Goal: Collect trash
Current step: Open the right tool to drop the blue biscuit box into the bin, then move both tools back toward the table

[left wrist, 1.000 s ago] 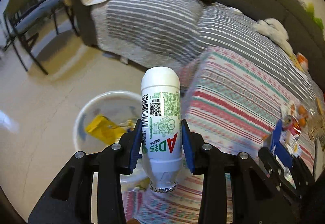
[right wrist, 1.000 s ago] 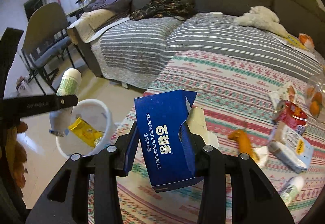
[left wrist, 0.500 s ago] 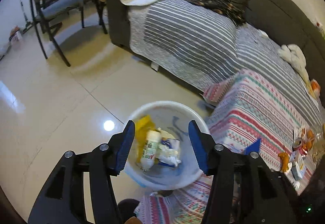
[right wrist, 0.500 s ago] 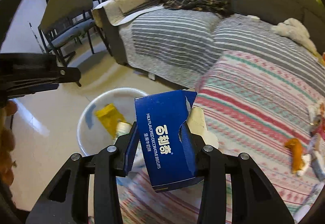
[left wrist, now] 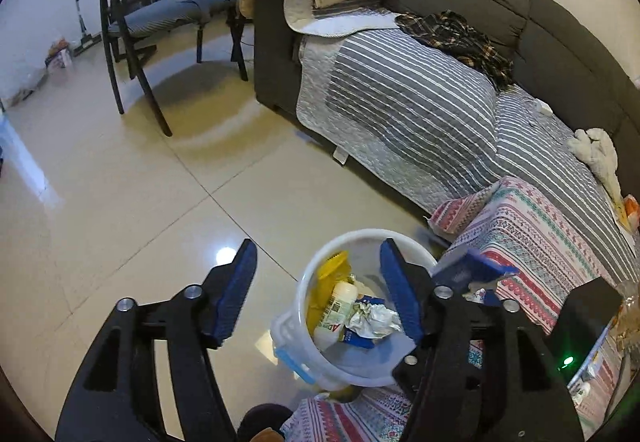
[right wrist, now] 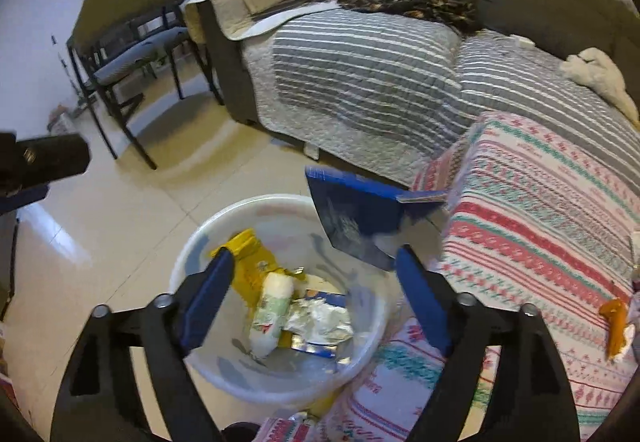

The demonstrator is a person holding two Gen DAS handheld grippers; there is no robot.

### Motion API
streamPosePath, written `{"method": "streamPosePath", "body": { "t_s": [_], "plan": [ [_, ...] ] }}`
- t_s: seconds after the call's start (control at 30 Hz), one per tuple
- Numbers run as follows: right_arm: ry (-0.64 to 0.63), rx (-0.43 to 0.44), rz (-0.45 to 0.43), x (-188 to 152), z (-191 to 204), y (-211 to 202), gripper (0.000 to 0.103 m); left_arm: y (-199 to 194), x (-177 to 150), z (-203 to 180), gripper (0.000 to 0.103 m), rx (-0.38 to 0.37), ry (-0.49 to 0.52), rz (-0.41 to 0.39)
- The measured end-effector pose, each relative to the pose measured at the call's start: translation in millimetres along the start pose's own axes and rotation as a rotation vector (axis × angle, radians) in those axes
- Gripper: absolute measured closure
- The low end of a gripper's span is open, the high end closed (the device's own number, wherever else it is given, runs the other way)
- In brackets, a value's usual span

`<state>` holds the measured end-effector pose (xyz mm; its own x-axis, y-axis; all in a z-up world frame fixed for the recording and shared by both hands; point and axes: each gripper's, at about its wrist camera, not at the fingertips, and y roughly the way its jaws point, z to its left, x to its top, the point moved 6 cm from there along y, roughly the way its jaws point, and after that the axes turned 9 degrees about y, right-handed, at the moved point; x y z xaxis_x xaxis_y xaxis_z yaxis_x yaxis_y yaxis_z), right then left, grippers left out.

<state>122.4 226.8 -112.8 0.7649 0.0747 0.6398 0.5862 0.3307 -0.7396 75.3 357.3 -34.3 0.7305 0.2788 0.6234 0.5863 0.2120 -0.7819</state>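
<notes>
A white trash bucket (left wrist: 362, 236) stands on the floor beside the patterned cloth; it also shows in the right wrist view (right wrist: 224, 217). Inside lie a white drink bottle (right wrist: 272, 302), a yellow wrapper (right wrist: 248, 254) and crumpled foil (right wrist: 320, 318). My left gripper (left wrist: 316, 282) is open and empty above the bucket. My right gripper (right wrist: 312, 282) is open over the bucket. The blue biscuit box (right wrist: 356, 217) is blurred and free of the fingers, above the bucket's far rim; it also shows in the left wrist view (left wrist: 468, 268).
A patterned cloth surface (right wrist: 540, 226) lies right of the bucket, with an orange scrap (right wrist: 614, 322) on it. A grey sofa with striped quilt (right wrist: 360, 69) stands behind. A dark chair (left wrist: 168, 9) stands on the tiled floor (left wrist: 120, 181) at left.
My left gripper let go of the white bottle, which now lies in the bucket. My right gripper moved over the bucket and opened; the blue box has left its fingers.
</notes>
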Motion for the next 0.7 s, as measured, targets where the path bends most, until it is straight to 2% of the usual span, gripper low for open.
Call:
{"method": "streamPosePath", "body": {
  "t_s": [0.1,0.17,0.23,0.4,0.53,0.7],
  "plan": [
    [0.006,-0.071,-0.031,5.5,-16.1,-9.9,0.012,-1.9,1.7,-4.8,0.030,0.012,0.006,-0.014],
    [0.023,-0.056,-0.024,9.5,-23.7,-12.5,0.010,-4.2,2.5,-12.1,0.024,0.011,0.018,-0.024],
    [0.065,-0.005,-0.002,11.5,-33.9,-17.7,0.010,-6.0,2.3,-16.3,0.022,0.011,0.024,-0.032],
    [0.121,0.016,-0.008,16.3,-59.0,-32.4,0.010,-5.0,1.9,-34.3,0.022,-0.003,0.043,-0.028],
    [0.125,-0.038,-0.046,20.5,-87.6,-49.4,0.010,-4.7,0.5,-53.9,0.022,-0.021,0.066,-0.026],
    [0.145,-0.082,-0.052,21.0,-121.4,-62.0,0.010,-8.5,-0.7,-80.2,0.021,-0.049,0.108,-0.036]
  ]
}}
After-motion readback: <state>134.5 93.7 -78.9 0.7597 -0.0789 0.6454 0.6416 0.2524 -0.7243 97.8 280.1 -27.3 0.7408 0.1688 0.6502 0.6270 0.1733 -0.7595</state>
